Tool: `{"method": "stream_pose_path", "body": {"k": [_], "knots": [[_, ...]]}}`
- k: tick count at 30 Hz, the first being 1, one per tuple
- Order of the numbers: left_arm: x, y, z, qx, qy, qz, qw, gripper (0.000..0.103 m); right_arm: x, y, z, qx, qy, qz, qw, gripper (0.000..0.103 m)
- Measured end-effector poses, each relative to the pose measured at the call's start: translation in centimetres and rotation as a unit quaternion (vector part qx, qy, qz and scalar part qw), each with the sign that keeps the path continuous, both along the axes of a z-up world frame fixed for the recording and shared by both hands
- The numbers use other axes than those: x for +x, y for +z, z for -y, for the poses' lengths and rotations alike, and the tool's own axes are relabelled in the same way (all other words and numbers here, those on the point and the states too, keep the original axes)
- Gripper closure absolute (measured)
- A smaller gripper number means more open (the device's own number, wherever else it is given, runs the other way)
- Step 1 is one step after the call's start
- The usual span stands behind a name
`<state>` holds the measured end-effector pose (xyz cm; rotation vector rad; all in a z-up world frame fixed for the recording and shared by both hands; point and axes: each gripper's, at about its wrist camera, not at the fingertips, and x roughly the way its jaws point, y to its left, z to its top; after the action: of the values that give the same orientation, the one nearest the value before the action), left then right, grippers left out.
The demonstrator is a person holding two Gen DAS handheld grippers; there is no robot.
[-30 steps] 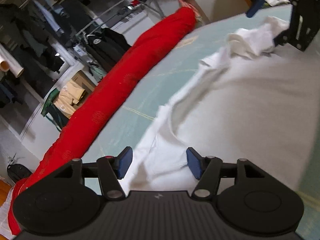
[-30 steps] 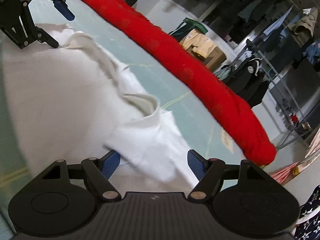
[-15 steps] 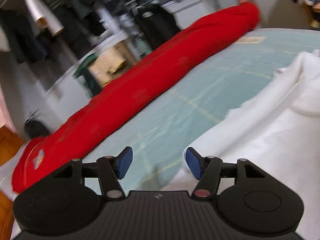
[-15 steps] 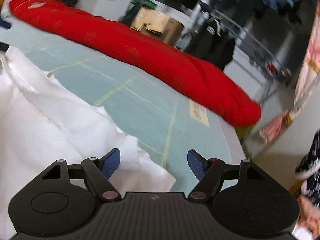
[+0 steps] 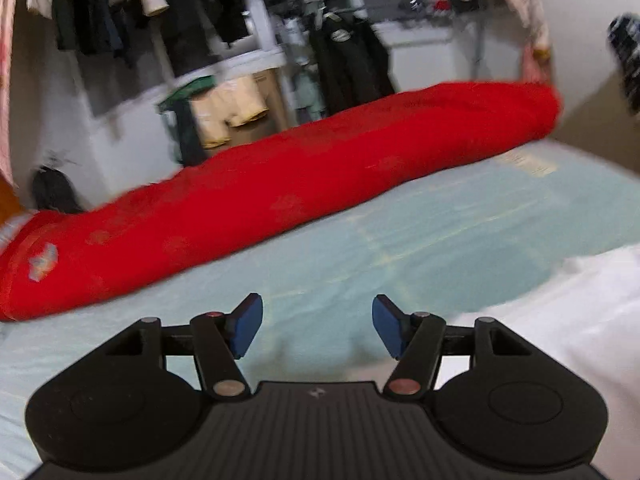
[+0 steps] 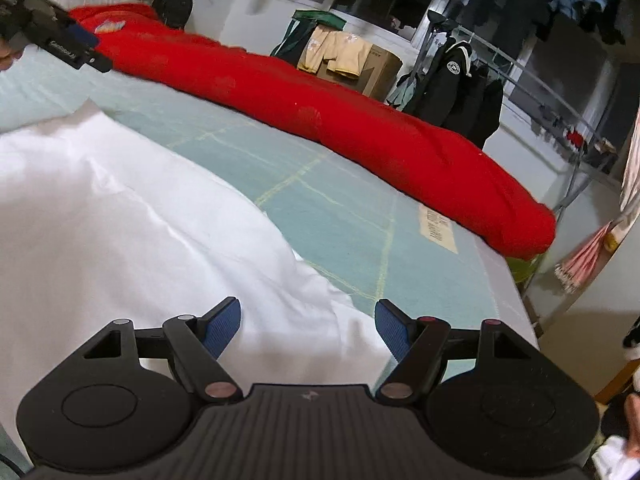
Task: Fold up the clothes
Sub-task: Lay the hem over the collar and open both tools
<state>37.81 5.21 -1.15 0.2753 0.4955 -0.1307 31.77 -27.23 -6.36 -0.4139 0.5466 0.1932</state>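
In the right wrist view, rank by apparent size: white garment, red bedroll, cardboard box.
1. White garment, though nearness to the camera inflates it.
2. Red bedroll, close behind.
3. Cardboard box, clearly smallest.

Each black ribbed tool carries blue fingertips.

Work surface: pale blue-green, marked with thin pale yellow grid lines and one cream label bearing dark print. Garment: plain white, no pattern. Long roll along the far edge: solid bright red, with a small pale patch at one end. Left gripper and right gripper: black bodies, blue pads. Cardboard box: brown, draped with beige cloth. Hanging jacket: black, with a round white badge.
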Motion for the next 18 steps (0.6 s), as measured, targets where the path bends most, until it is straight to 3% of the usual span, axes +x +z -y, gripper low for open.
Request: {"method": "stream_pose_path", "body": {"k": [2,5,9,15,18], "knots": [[-2.0,-0.3,-0.3,-0.044,-0.049,-0.024,0.9975,0.039,0.1,0.5,1.1,0.042,-0.004,-0.008,0.999,0.026],[-3.9,-1.9,-0.3,-0.081,-0.11,-0.074,0.9878,0.039,0.8,1.2,4.1,0.144,-0.017,-0.033,0.989,0.033],[-3.9,-5.0,0.1,-0.057,-0.116,-0.122,0.9841,0.04,3.2,0.6,7.9,0.261,-0.038,-0.079,0.961,0.078],[-3.3,-5.9,-0.4,-0.071,-0.112,-0.143,0.9809,0.04,5.8,-1.6,8.7,0.306,-0.056,-0.13,0.941,0.074],[-3.7,-6.0,-0.4,-0.065,-0.112,-0.142,0.9814,0.04,5.4,-1.8,8.0,0.296,-0.041,-0.126,0.946,0.073]]}}
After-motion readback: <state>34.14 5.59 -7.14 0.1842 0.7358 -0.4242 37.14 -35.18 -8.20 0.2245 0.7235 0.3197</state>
